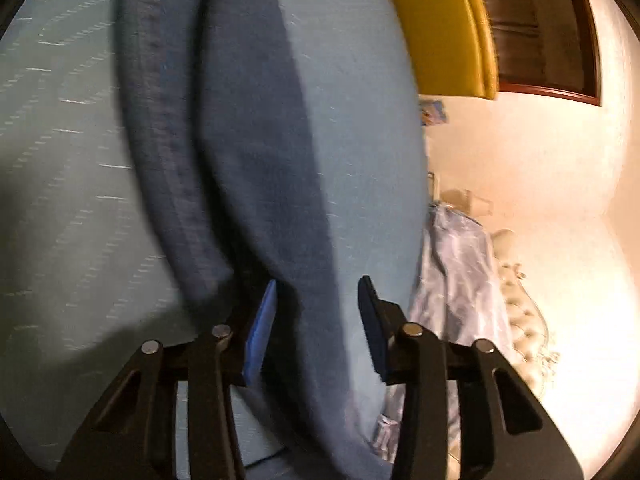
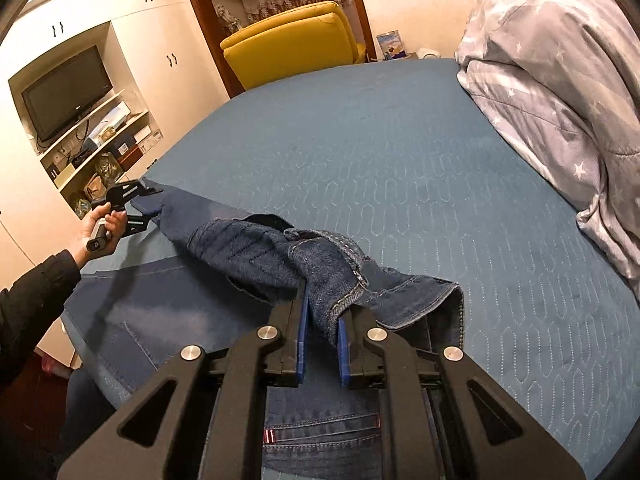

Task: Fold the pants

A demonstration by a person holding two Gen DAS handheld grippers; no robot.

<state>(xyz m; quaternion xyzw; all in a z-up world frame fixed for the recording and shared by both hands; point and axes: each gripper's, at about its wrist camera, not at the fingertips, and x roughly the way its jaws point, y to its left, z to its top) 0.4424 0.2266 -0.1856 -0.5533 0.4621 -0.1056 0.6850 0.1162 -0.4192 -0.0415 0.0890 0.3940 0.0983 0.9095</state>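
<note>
1. Right claw (image 2: 322, 316) pinches a bunched fold of the jeans (image 2: 256, 252) between its blue pads, near a stitched hem, lifting that denim clear of the bed (image 2: 400, 168) so the cloth can be carried over; this looks like the start of a fold
2. Left claw (image 2: 150, 210), held in the person's hand (image 2: 100, 224), meets the far end of the same denim at the bed's edge; in its own wrist view the jaws stand partly spread with a band of dark cloth running between them, the left pad (image 1: 262, 332) beside it and the other clear, so I judge no grip yet
3. Jeans lie stretched between the two claws, most of them flat on the near part of the bed, which probably keeps the leg straight for folding
4. Bed carries a blue quilted cover, firm and flat, a good folding surface
5. Grey star-print bedding (image 2: 560, 80) is heaped at the right
6. Yellow armchair (image 2: 292, 40), television (image 2: 66, 92) and white cupboards (image 2: 152, 28) stand behind
</note>
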